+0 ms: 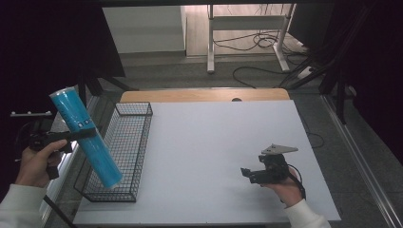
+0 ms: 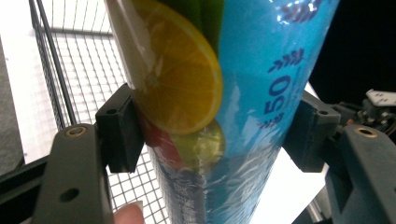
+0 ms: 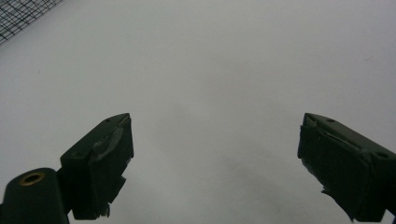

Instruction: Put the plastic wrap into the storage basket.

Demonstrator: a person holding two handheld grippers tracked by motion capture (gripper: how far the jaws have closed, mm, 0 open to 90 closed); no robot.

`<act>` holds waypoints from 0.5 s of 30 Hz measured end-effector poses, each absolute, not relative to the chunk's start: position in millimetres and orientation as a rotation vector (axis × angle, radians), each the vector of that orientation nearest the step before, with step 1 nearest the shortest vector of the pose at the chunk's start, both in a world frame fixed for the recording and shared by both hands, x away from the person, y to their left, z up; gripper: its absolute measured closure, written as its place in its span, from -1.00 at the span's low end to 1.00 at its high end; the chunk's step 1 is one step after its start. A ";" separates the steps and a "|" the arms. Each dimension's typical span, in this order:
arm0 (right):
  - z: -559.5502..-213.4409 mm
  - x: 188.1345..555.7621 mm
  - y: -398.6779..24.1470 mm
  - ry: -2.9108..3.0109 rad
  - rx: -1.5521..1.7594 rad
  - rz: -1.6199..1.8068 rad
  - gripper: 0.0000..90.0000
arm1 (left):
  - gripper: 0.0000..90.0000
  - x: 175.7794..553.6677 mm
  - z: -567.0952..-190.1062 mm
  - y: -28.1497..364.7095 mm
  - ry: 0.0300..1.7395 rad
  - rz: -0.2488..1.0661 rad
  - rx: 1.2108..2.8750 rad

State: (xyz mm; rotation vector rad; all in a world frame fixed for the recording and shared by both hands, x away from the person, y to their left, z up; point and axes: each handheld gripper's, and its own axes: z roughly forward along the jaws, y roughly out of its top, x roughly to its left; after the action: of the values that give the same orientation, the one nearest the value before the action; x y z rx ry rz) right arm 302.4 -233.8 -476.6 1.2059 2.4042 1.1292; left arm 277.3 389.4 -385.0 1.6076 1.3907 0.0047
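The white table [image 1: 209, 156] is bare between the wire basket [image 1: 126, 142] at its left edge and the right gripper [image 1: 247, 174]. The blue tube [image 1: 85, 137], tilted, appears to overhang the basket's near left corner.

We can read one number: "50" in dark blue print on the blue tube [image 2: 261, 70], seen in the left gripper view where the tube sits clamped between the jaws. A small leaf-like sprig mark stands beside the number (a further line of small print runs alongside, too blurred for us to make out). From the high view, the tube's [image 1: 85, 137] label markings stay unreadable.
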 end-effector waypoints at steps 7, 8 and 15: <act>-477.1 302.1 -233.5 2.409 1.200 1.131 -0.76 | -0.29 284.9 -397.7 380.3 1.432 -0.005 1.661; -477.3 302.2 -233.6 2.411 1.202 1.131 -0.76 | -0.29 285.6 -398.9 380.1 1.434 -0.009 1.664; -478.1 302.3 -233.0 2.416 1.199 1.134 -0.76 | -0.29 295.4 -404.8 369.5 1.455 -0.013 1.707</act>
State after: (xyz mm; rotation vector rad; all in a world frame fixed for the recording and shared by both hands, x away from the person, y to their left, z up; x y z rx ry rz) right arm 302.3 -233.0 -478.1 1.1993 2.4164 1.1336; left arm 295.4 369.5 -404.8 1.7066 1.4552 -0.0133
